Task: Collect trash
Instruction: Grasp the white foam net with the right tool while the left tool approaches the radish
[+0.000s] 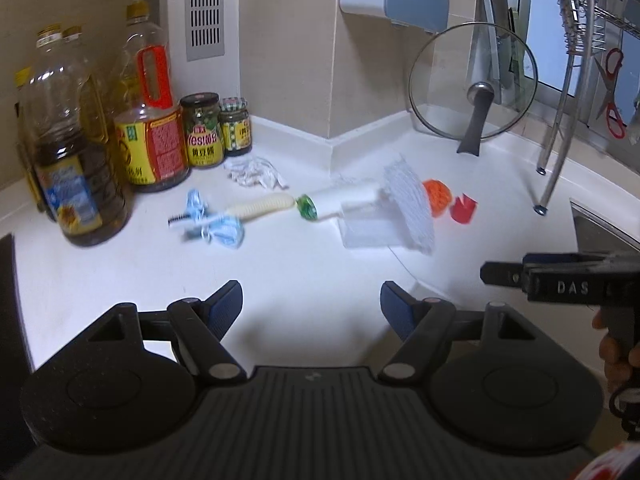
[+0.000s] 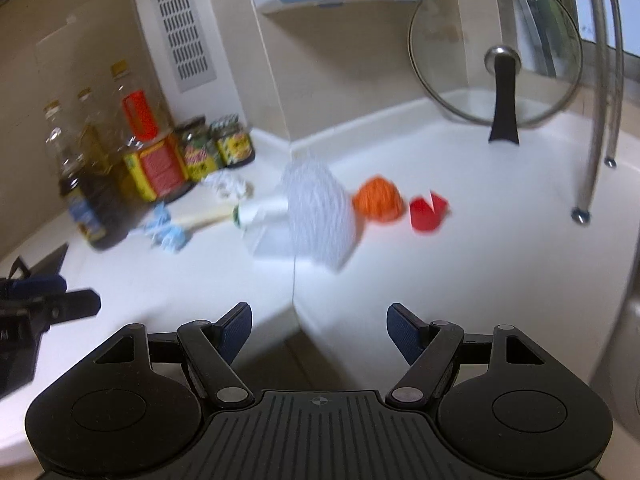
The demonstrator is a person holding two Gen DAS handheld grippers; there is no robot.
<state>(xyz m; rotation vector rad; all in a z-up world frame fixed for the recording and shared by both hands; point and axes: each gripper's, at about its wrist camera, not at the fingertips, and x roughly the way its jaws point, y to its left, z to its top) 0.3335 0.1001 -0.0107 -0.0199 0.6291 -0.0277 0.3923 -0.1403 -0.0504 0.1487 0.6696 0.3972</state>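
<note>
Trash lies scattered on the white counter (image 1: 280, 264): a crumpled tissue (image 1: 256, 174), a blue face mask (image 1: 218, 226), a cream foam sleeve (image 1: 264, 204), a white tube with a green end (image 1: 340, 202), a white foam net (image 1: 410, 204) over a clear plastic box (image 1: 368, 230), an orange net ball (image 1: 438, 196) and a red scrap (image 1: 464, 210). My left gripper (image 1: 311, 304) hovers open in front of them, holding nothing. My right gripper (image 2: 319, 330) is open and empty too, short of the foam net (image 2: 320, 216), the orange ball (image 2: 378, 200) and the red scrap (image 2: 428, 212).
Oil bottles (image 1: 76, 152) and two jars (image 1: 202, 132) stand at the back left. A glass pot lid (image 1: 472, 84) leans on the back wall. A dish rack's metal legs (image 1: 556, 160) and a sink edge (image 1: 600, 224) are at the right. A person's hand (image 1: 616, 352) grips the other tool.
</note>
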